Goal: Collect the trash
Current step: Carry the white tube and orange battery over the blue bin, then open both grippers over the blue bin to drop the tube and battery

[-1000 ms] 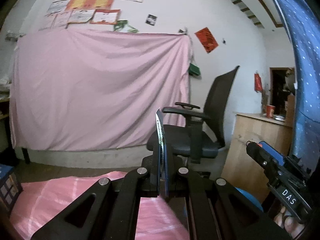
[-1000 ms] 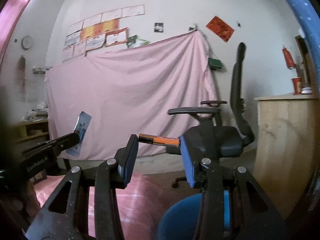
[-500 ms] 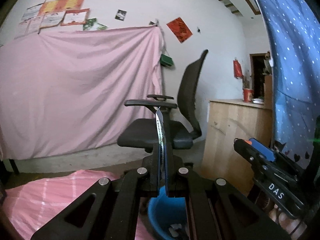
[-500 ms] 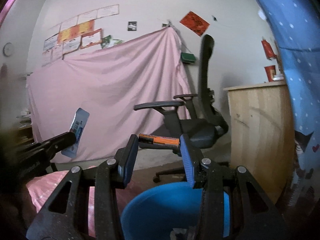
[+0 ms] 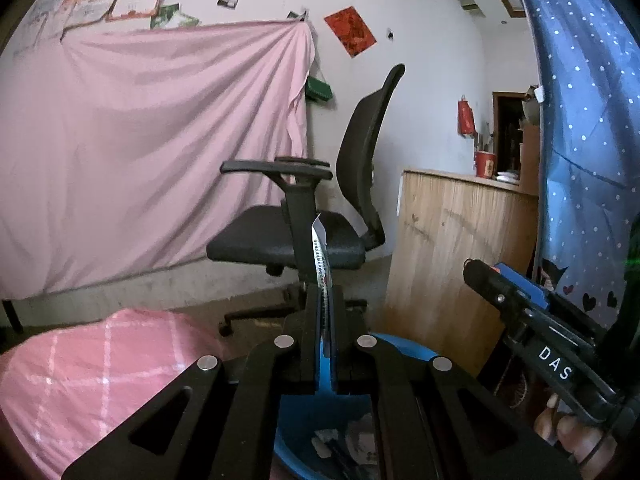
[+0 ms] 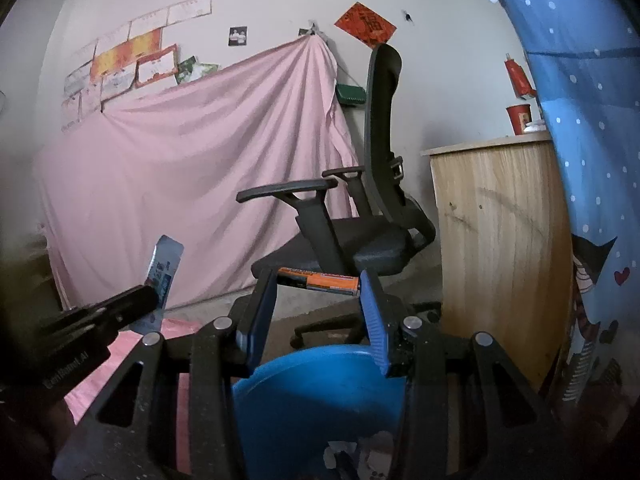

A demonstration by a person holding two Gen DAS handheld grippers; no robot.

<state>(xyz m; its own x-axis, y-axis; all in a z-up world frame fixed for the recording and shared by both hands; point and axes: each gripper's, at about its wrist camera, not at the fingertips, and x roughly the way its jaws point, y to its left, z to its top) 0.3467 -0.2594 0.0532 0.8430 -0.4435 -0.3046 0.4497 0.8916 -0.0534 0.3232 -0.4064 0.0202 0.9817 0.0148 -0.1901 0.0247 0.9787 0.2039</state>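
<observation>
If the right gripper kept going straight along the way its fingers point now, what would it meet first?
Most likely the black office chair: the right gripper, shut on an orange battery, points at its seat and armrest. The blue bin sits below that line. Depth is unclear in the fisheye view.

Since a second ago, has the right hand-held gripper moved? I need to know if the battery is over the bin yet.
Yes. The right hand-held gripper, holding the orange-and-black battery, swung rightward toward the wooden cabinet; the round blue plastic bin now lies below it.
</observation>
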